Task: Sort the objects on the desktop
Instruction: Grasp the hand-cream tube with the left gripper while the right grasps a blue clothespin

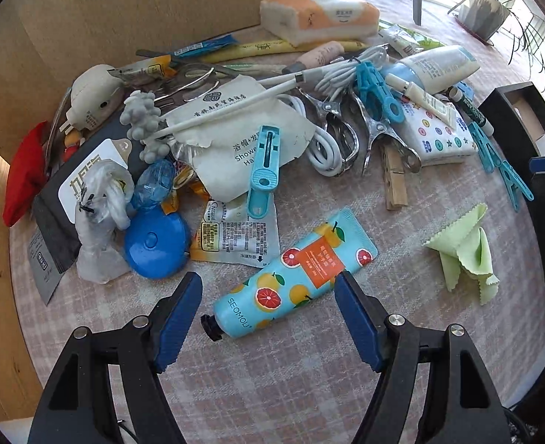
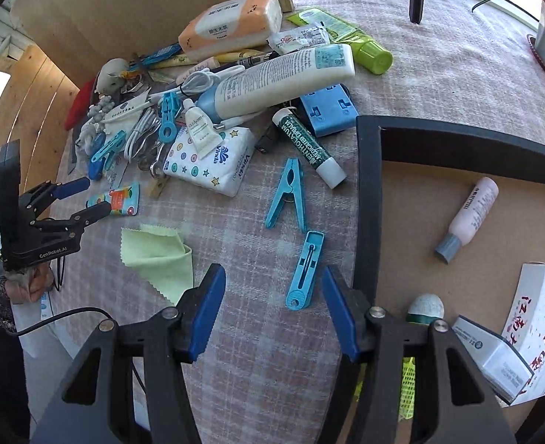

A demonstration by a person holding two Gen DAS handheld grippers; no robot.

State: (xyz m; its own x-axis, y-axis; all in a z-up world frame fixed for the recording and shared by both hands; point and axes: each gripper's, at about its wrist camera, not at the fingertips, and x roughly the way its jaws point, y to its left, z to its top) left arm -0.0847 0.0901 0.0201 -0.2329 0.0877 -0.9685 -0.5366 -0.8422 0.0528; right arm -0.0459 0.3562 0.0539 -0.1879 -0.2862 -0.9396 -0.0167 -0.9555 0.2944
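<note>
Your left gripper (image 1: 268, 288) is spread wide with nothing held, its blue pads on either side of the fruit-print tube (image 1: 294, 273). The tube lies flat on the checked cloth (image 1: 290, 370), cap at 7 o'clock, crimped end at 1 o'clock. The right pad looks to be at the tube's edge; contact cannot be told. At 10 o'clock from the tube sits a blue round case (image 1: 155, 246), at 12 o'clock a foil sachet (image 1: 241, 233) with a blue clip (image 1: 263, 172) over it, and at 3 o'clock a green cloth (image 1: 464, 248). The main pile lies beyond, toward 12 o'clock.

Your right gripper (image 2: 274, 296) is also wide open and empty. A blue peg (image 2: 305, 272) lies between its pads, nearer the right one, untouched. At 12 o'clock from it lies another peg (image 2: 287, 194), farther on a lip-balm stick (image 2: 307, 146). At 3 o'clock stands the black-framed tray (image 2: 368, 199), holding a pink bottle (image 2: 470, 214) and a white box (image 2: 535, 329).
</note>
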